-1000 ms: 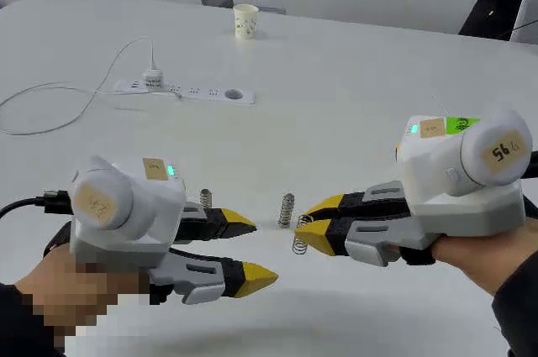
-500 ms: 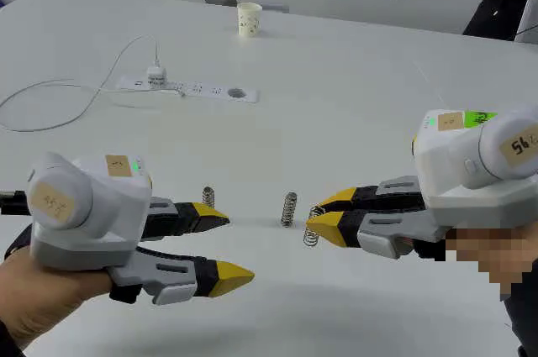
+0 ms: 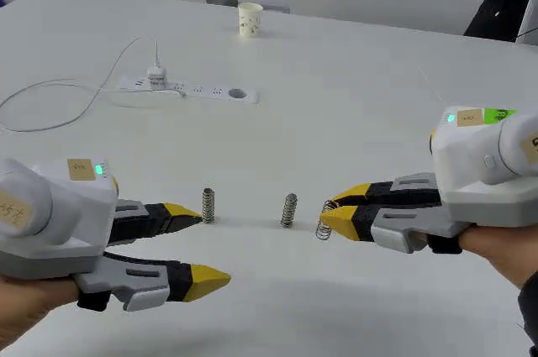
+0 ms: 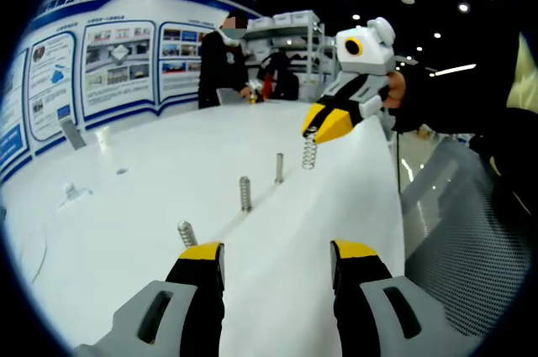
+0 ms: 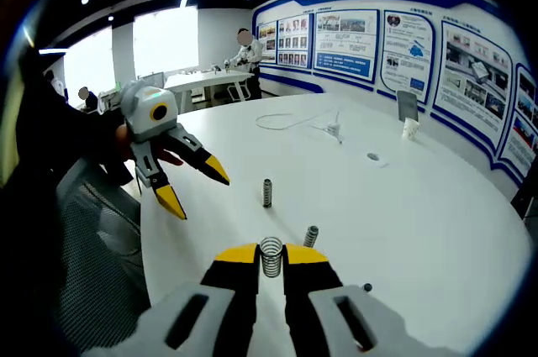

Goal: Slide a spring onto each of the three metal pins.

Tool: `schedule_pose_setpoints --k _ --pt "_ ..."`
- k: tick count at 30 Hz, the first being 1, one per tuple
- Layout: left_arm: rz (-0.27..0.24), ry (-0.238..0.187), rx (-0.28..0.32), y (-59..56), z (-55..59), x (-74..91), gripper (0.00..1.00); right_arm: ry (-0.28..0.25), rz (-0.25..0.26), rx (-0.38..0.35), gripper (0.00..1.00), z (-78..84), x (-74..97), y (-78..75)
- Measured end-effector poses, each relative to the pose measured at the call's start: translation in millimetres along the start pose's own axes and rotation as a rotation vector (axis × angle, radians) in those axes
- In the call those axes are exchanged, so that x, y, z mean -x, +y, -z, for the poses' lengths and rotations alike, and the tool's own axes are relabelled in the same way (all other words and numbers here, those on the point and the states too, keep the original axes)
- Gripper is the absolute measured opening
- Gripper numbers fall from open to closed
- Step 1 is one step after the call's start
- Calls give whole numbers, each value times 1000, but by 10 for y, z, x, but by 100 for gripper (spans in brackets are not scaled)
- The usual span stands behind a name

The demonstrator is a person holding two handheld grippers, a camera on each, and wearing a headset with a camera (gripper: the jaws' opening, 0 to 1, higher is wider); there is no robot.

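Both grippers have pulled back from the middle since a second ago. In the head view the left gripper [image 3: 200,245] is wide open and holds nothing. The right gripper [image 3: 336,211] pinches a spring [image 3: 323,228] close to the surface [image 3: 336,105]. The middle pin [image 3: 288,210] and the end pin [image 3: 208,204] already wear springs. The left gripper view shows something hard to spot from above: a bare pin [image 4: 279,168] beside the held spring. The right gripper view shows the coil squeezed between its jaws. I think the last spring goes on next: line its hole over the bare pin's top, then lower it.
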State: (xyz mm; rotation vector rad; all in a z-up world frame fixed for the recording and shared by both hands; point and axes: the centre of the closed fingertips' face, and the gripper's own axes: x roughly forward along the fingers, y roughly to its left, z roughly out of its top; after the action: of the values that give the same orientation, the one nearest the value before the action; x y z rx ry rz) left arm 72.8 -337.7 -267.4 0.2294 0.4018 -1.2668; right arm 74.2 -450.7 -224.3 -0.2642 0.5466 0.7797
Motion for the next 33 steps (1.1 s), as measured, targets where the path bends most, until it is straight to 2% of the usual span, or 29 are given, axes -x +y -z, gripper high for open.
schedule_pose_setpoints --k 5,16,33 --pt "-19 -8 15 34 15 46 52 -5 15 -6 12 -7 34 -64" --pt "-28 -12 38 4 64 58 54 -17 66 -20 12 -9 146 -268" --pt "-37 -20 51 -2 71 57 55 -29 167 -43 12 17 279 -654"
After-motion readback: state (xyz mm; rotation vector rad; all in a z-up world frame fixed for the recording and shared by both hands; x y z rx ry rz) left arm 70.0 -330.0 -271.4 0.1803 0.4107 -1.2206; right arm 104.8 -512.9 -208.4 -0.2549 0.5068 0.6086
